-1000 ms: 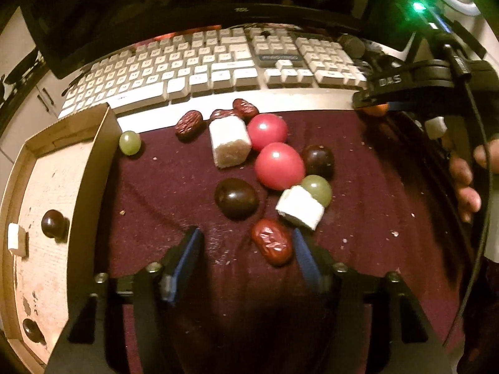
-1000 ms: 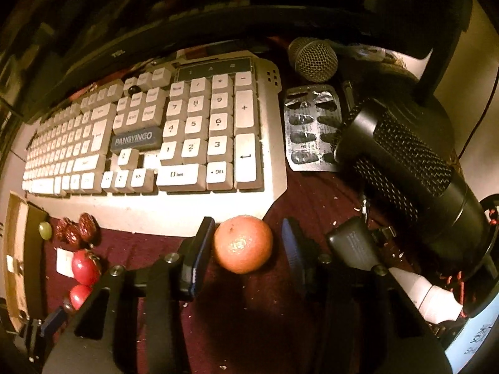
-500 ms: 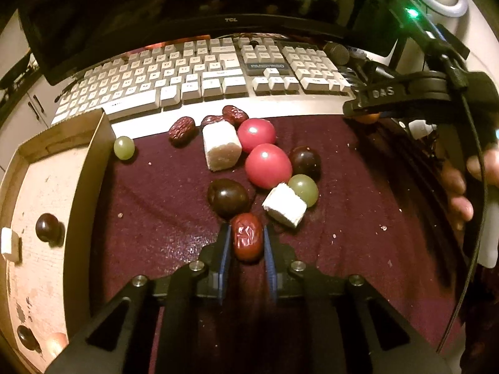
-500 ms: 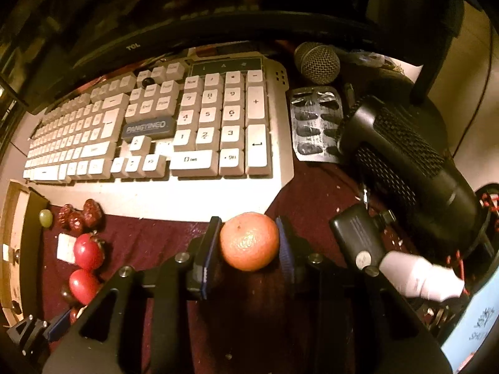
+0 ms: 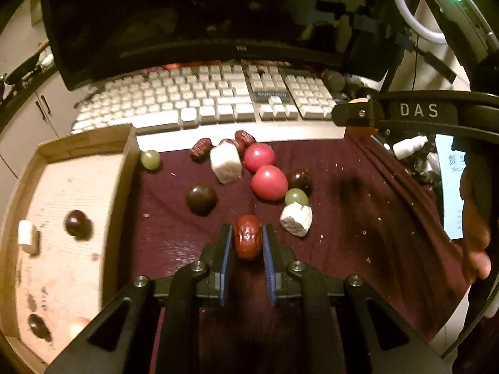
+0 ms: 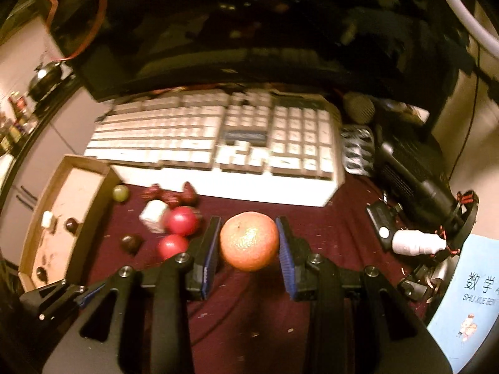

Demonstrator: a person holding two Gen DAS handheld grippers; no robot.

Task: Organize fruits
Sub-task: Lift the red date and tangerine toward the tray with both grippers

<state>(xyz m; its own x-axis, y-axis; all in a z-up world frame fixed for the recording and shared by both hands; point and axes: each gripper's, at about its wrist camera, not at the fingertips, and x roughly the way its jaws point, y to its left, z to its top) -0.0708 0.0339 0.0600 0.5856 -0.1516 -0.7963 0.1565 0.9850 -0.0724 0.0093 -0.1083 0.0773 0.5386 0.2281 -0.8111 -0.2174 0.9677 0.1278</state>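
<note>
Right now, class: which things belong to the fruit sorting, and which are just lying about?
Job: red date in left gripper; orange in right gripper; tomatoes; grapes; cardboard tray.
Lying about: keyboard; microphone; pill pack; booklet.

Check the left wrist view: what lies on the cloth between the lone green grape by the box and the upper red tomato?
Between the green grape and the tomato lie a red date and a white cube, seen in the left wrist view.

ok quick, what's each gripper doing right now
left gripper: shut on the red date.
right gripper: shut on the orange.
</note>
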